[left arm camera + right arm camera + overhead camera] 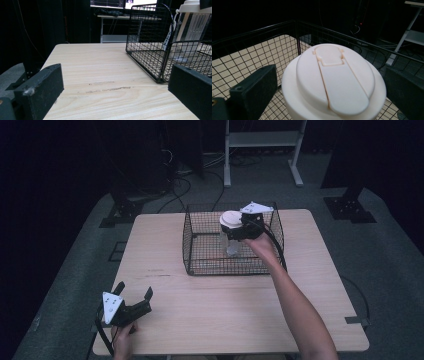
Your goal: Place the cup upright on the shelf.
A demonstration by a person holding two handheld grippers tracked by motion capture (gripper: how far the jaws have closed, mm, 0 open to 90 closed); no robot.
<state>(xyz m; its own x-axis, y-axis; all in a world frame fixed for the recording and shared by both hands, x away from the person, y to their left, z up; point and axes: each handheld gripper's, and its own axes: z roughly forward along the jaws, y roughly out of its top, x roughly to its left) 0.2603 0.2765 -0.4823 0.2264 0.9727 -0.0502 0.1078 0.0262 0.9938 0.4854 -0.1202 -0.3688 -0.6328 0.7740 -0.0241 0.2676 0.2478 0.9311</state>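
The right gripper (243, 226) is reaching into the wire basket (200, 265) with its jaws standing either side of the bottle (231, 232), just under the white lid (334, 80); whether they are pinching it I cannot tell. The bottle is standing upright inside the basket. The left gripper (134, 296) is resting spread and empty at the table's (225, 315) near corner, well apart.

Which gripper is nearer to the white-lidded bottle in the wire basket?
Right. The right gripper is at the bottle, jaws either side of its lid; the left gripper rests far away at the table's near-left corner.
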